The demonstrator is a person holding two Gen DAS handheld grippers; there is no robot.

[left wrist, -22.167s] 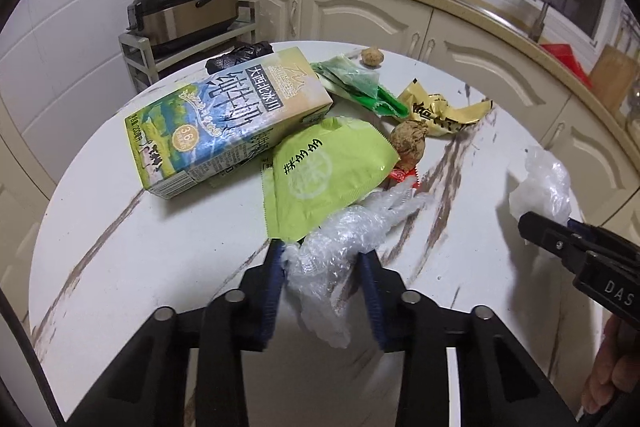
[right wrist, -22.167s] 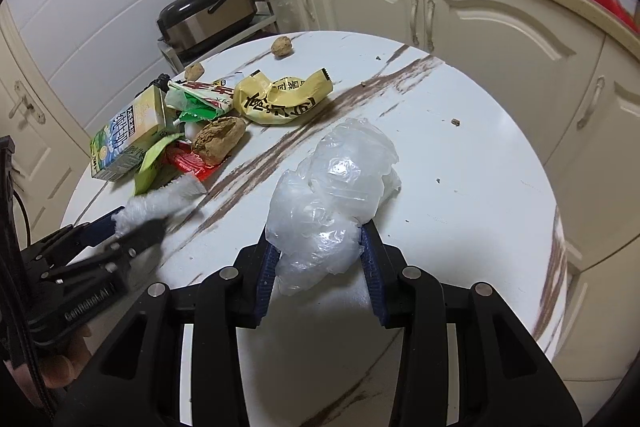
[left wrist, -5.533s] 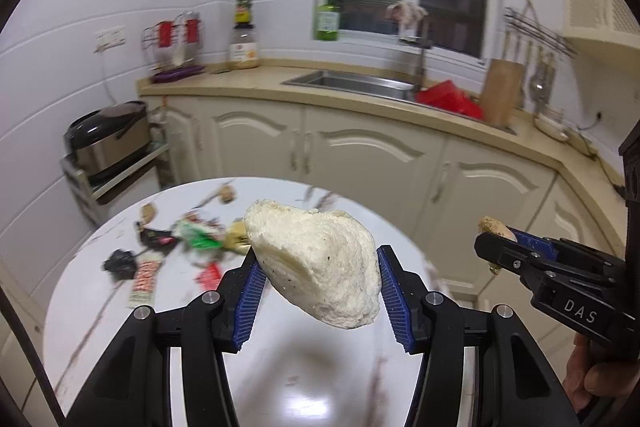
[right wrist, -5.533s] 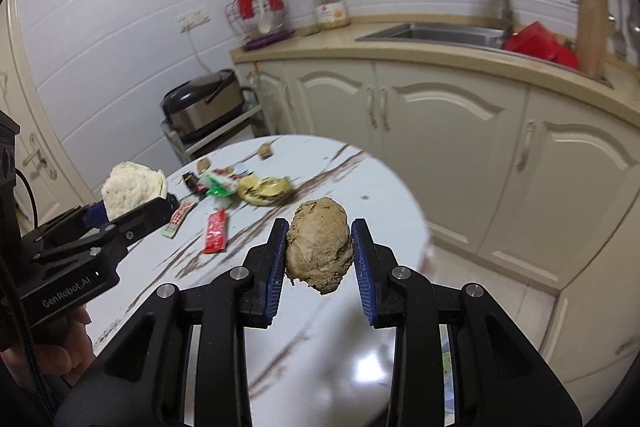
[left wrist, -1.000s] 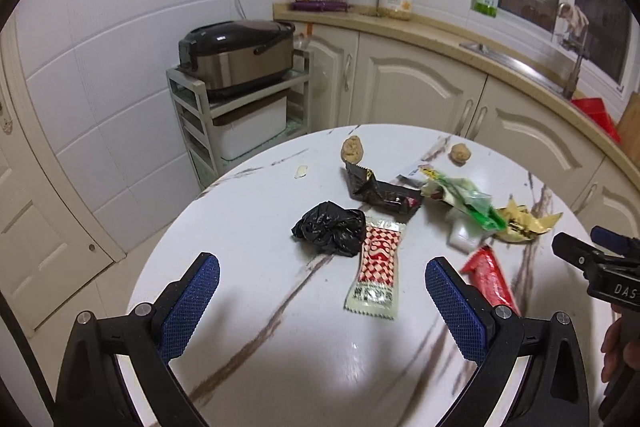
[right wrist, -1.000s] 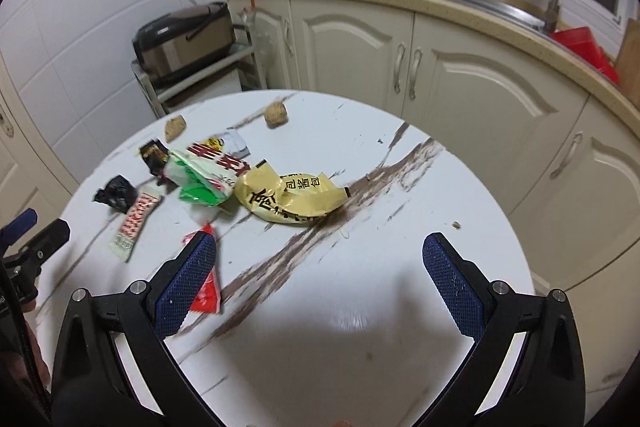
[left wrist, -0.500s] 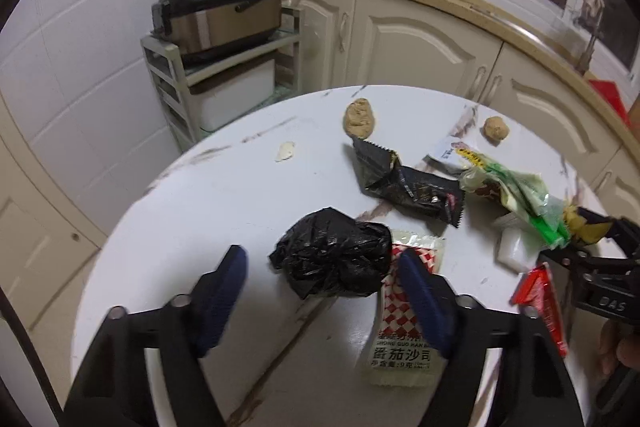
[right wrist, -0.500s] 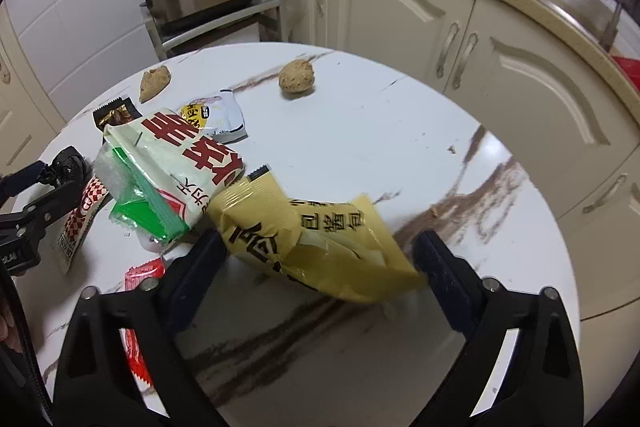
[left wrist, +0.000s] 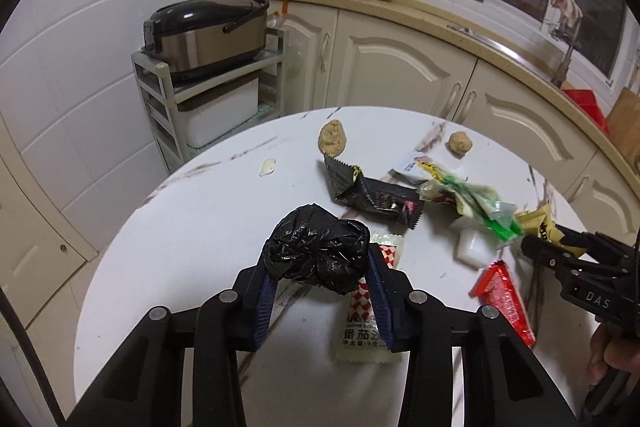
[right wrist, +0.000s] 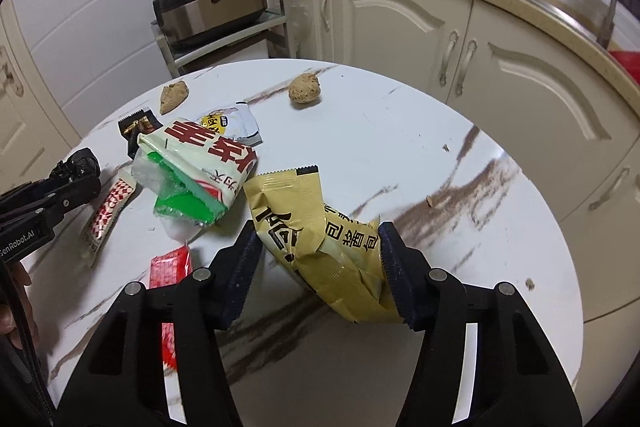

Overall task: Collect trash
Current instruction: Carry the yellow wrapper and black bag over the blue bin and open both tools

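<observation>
**2 claws closing on trash at a round marble worktop**

The white, brown-veined worktop carries scattered litter. Largest is the yellow wrapper, crumpled between the blue pads of the right claw; its jaws have just been closing, the right pad presses the wrapper's edge and the left pad meets its other side. Next to it lies a white-and-green snack bag with red lettering, partly over a clear plastic bag.

The left claw has likewise just been closing and is now clamped on a crumpled black plastic bag, both pads pressed against its sides, above a red-checked ketchup sachet lying flat.

A black foil wrapper lies beyond, and a red sachet nearer the right claw. 2 brown lumps sit at the worktop's far edge, well apart from both claws.
</observation>
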